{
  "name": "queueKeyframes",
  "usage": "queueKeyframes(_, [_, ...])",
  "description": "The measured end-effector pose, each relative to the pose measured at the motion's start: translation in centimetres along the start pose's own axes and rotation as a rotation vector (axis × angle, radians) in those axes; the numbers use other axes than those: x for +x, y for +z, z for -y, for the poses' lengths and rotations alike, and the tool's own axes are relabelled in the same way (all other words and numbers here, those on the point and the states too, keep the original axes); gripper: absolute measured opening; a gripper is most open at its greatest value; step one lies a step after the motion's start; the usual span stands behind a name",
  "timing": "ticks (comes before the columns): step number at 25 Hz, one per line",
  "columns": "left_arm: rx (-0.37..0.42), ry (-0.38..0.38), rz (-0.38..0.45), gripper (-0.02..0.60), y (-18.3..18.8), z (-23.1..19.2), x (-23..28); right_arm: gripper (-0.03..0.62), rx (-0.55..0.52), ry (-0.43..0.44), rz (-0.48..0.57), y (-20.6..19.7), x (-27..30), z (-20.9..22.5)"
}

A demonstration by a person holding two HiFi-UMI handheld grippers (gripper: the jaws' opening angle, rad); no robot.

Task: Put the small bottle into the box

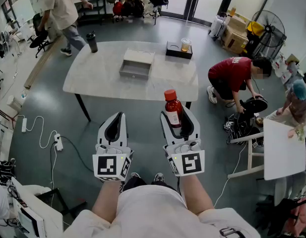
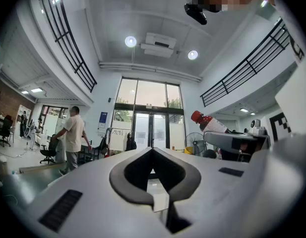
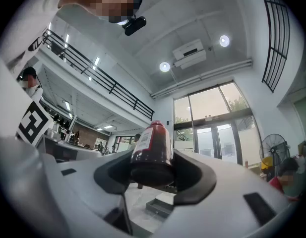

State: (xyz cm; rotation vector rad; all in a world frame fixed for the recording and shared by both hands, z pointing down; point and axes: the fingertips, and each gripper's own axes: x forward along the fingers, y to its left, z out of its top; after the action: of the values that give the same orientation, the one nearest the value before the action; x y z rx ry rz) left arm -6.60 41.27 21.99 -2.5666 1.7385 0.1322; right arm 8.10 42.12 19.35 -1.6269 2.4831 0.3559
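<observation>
A small bottle (image 1: 172, 108) with a red cap and dark red liquid stands upright between the jaws of my right gripper (image 1: 176, 114), which is shut on it. In the right gripper view the bottle (image 3: 152, 150) fills the gap between the jaws. My left gripper (image 1: 114, 118) is beside it, held close to my body, jaws together and holding nothing. The left gripper view shows the bottle (image 2: 210, 124) off to the right. The grey open box (image 1: 136, 63) lies on the white table (image 1: 93, 78) ahead, well beyond both grippers. It also shows under the bottle in the right gripper view, box (image 3: 160, 207).
On the table stand a black tumbler (image 1: 92, 42) at the back left and a black tray (image 1: 173, 52) with a cup (image 1: 185, 44) at the back right. A person in red (image 1: 234, 76) crouches right of the table. A white side table (image 1: 284, 150) is at right.
</observation>
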Motion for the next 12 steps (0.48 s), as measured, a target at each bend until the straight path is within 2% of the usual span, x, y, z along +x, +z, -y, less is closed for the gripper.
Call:
queueKeyframes(7, [0.005, 0.001, 0.0, 0.021, 0.1, -1.8, 0.0, 0.232, 0.009, 0.008, -0.012, -0.3, 0.8, -1.2])
queueKeyframes(12, [-0.008, -0.012, -0.005, 0.021, -0.2, -3.5, 0.2, 0.232, -0.012, -0.02, -0.025, -0.6, 1.4, -1.8])
